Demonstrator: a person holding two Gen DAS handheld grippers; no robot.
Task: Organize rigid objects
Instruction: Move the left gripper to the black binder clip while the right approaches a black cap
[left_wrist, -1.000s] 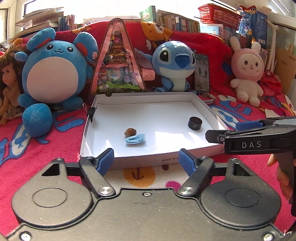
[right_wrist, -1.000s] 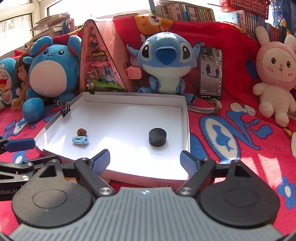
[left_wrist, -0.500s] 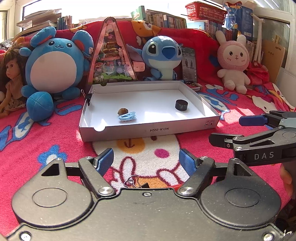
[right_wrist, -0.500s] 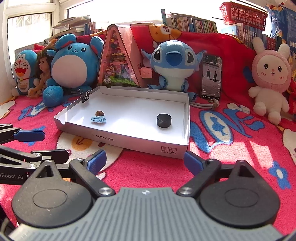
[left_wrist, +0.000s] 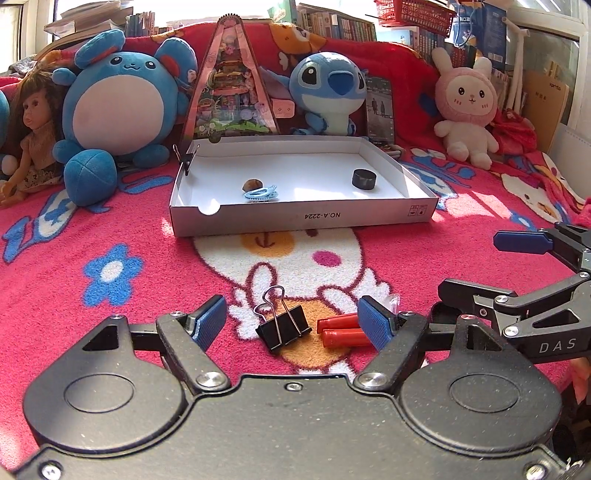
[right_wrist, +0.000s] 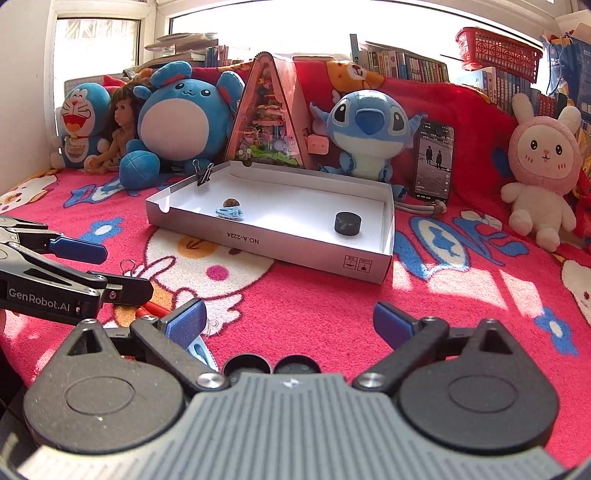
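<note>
Low centre in the left wrist view, the black binder clip (left_wrist: 282, 325) looks light, stiff and springy; its folded black body is the place to pinch. The left claw (left_wrist: 291, 323) stands open and empty around it, and the right claw (right_wrist: 291, 325) is opening, holding nothing.

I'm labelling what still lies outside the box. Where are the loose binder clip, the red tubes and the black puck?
binder clip (left_wrist: 282, 328), left wrist view, black body.
red tubes (left_wrist: 341, 331), left wrist view, upper tube's middle.
black puck (right_wrist: 347, 223), right wrist view, side wall.
</note>
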